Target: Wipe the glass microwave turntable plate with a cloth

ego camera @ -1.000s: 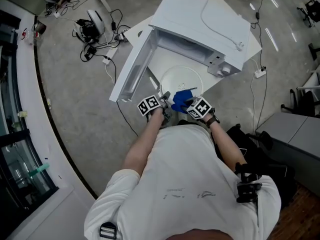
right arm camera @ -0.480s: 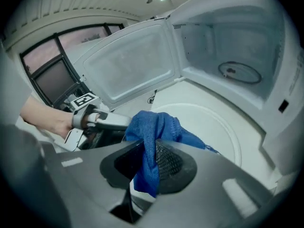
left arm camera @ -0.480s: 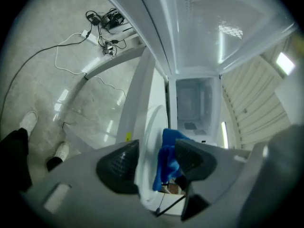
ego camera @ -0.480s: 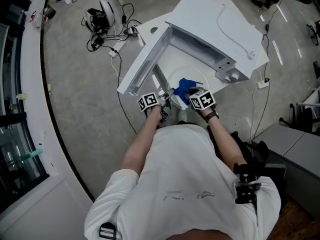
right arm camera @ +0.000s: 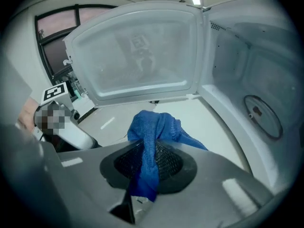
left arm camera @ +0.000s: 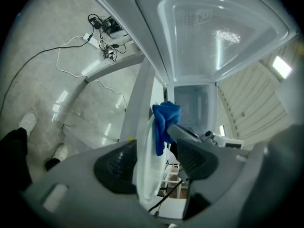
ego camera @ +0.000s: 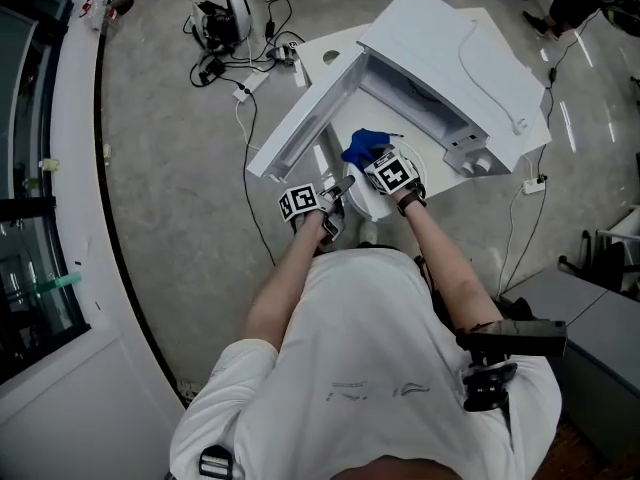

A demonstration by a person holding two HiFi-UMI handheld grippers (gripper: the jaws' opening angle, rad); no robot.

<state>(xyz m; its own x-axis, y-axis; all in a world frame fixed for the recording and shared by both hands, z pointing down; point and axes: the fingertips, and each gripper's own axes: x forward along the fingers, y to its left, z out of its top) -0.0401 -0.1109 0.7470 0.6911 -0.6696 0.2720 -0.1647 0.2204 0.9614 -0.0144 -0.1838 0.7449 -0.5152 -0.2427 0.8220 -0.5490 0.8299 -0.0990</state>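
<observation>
— What is changed from 1 second ago?
— The right gripper [right arm camera: 147, 161], clamped on the crumpled blue cloth [right arm camera: 153, 127], has been carried across the round clear glass turntable plate [ego camera: 366, 206] toward the open white microwave [ego camera: 450, 58].
— And the left gripper [left arm camera: 154, 151]?
— Its jaws are opening; the plate stands edge-on between them, in front of the microwave.

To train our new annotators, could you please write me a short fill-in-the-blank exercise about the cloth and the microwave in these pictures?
1. The cloth is ____ in colour.
2. It is clamped in the person's ____ hand-held gripper.
3. The door of the microwave stands ____.
Missing words: blue; right; open.
</observation>
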